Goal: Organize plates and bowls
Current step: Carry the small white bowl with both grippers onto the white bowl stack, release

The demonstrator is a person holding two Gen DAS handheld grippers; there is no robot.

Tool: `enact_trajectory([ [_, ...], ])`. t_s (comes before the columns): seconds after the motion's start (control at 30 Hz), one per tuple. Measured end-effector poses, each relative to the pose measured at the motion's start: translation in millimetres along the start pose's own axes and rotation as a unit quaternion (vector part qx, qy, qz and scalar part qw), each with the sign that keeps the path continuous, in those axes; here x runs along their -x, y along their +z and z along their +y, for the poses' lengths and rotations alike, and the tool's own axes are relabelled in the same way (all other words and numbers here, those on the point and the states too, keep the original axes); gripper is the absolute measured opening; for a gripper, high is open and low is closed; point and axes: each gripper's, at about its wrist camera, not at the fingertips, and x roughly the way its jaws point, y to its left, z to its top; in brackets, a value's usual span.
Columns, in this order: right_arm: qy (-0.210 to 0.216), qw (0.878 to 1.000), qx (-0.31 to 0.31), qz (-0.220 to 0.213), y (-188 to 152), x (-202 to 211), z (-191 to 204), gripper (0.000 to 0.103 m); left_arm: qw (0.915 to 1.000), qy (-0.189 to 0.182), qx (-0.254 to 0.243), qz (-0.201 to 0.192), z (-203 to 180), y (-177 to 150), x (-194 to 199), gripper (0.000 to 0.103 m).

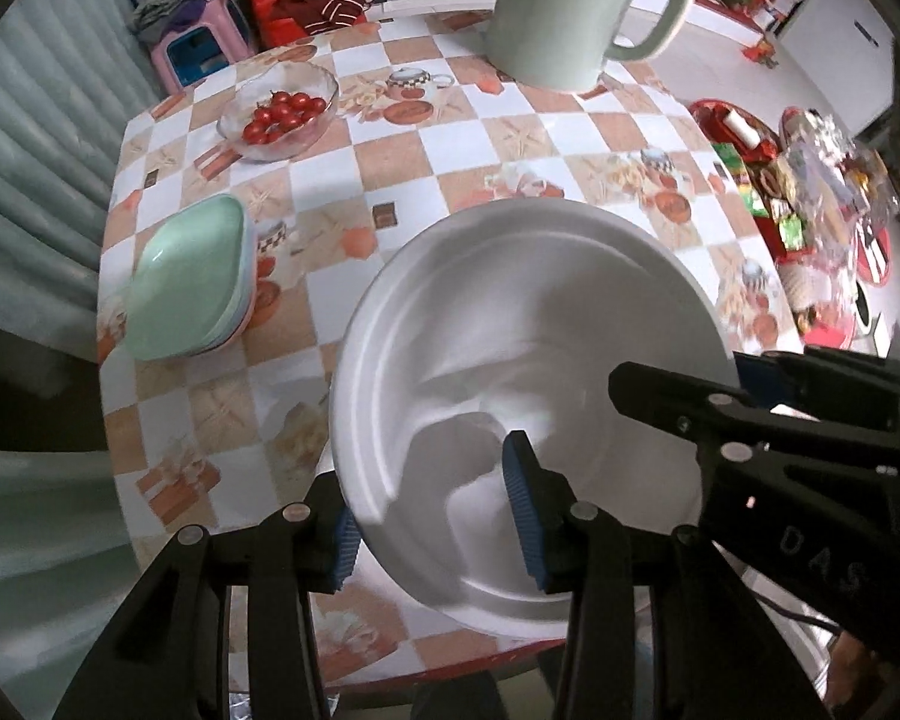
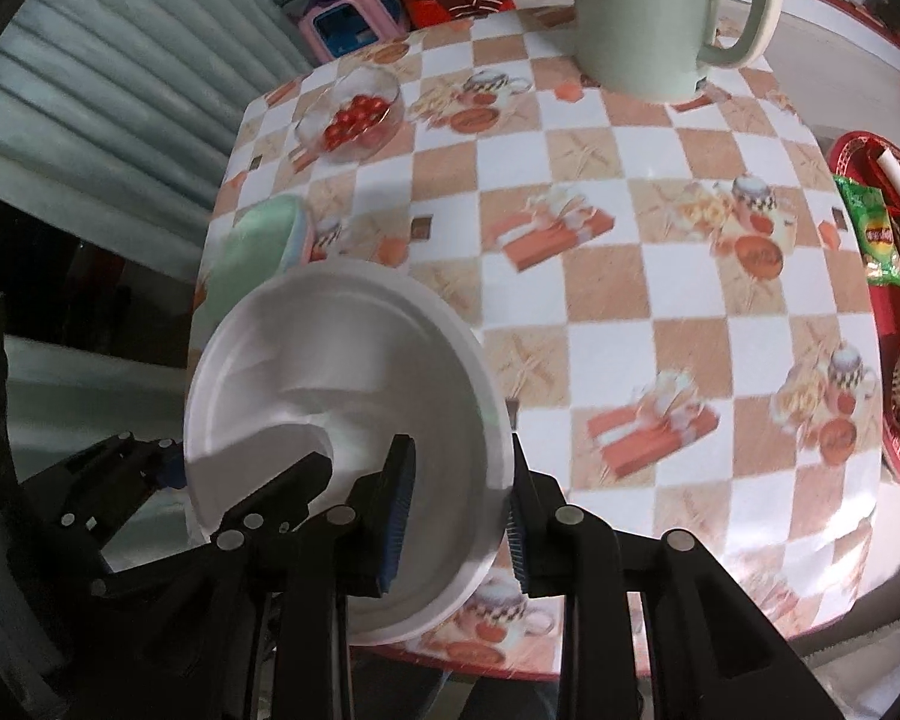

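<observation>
A: The white plate (image 1: pixel 528 414) is up off the checked tablecloth (image 1: pixel 510 138), tilted, over the near edge of the table. It looks like thin foam or moulded pulp, so I'd judge it very light, a bit floppy and easy to dent.

B: Who has it?

A: Both. The left gripper (image 1: pixel 432 516) straddles the near rim, one blue pad on the inner face and one behind, closed onto the rim. The right gripper (image 2: pixel 456 510) does the same on the opposite edge, one pad inside the well, one outside, pinched on the rim.

B: Is the rim the right place?

A: Probably the only place; the rolled edge is the stiffest part. The smooth surface may slip against the ribbed pads, and a hard squeeze could crease it. I'd keep the pull between the two sides gentle.

B: Where could it go?

A: Likely towards the stack of pastel bowls (image 1: pixel 192 282), mint green on top, at the table's left edge. Further back are a glass bowl of cherry tomatoes (image 1: pixel 279 111) and a pale green kettle (image 1: pixel 570 6).
</observation>
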Motion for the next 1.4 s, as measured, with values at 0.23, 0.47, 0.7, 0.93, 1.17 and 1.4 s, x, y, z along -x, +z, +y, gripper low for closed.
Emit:
enact_trajectory([
  [0.23, 0.005, 1.000, 0.001, 0.020, -32.3, -14.0, 17.4, 0.031, 0.9996, 0.008, -0.016, 0.023, 7.2, -41.9, -4.8, 0.045],
  [0.47, 0.006, 0.999, 0.005, 0.041, -46.1, -29.1, 24.6, 0.031, 0.9986, -0.002, -0.007, 0.053, 13.5, -64.3, -15.7, 0.045],
  [0.7, 0.006, 0.999, 0.017, 0.050, -41.4, -40.2, 33.4, 0.031, 0.9990, 0.006, 0.013, 0.042, 28.4, -56.0, -16.4, 0.045],
  [0.93, 0.001, 0.998, 0.030, 0.060, -33.9, -50.6, 39.2, 0.031, 0.9986, 0.013, 0.022, 0.045, 35.6, -53.1, -24.8, 0.045],
  [1.17, -0.006, 0.997, 0.031, 0.068, -29.9, -57.7, 37.6, 0.031, 0.9983, 0.012, 0.022, 0.053, 34.6, -53.3, -32.1, 0.045],
  [1.4, -0.007, 0.996, 0.035, 0.076, -28.8, -66.7, 37.3, 0.031, 0.9980, 0.017, 0.026, 0.056, 37.5, -51.9, -36.8, 0.045],
])
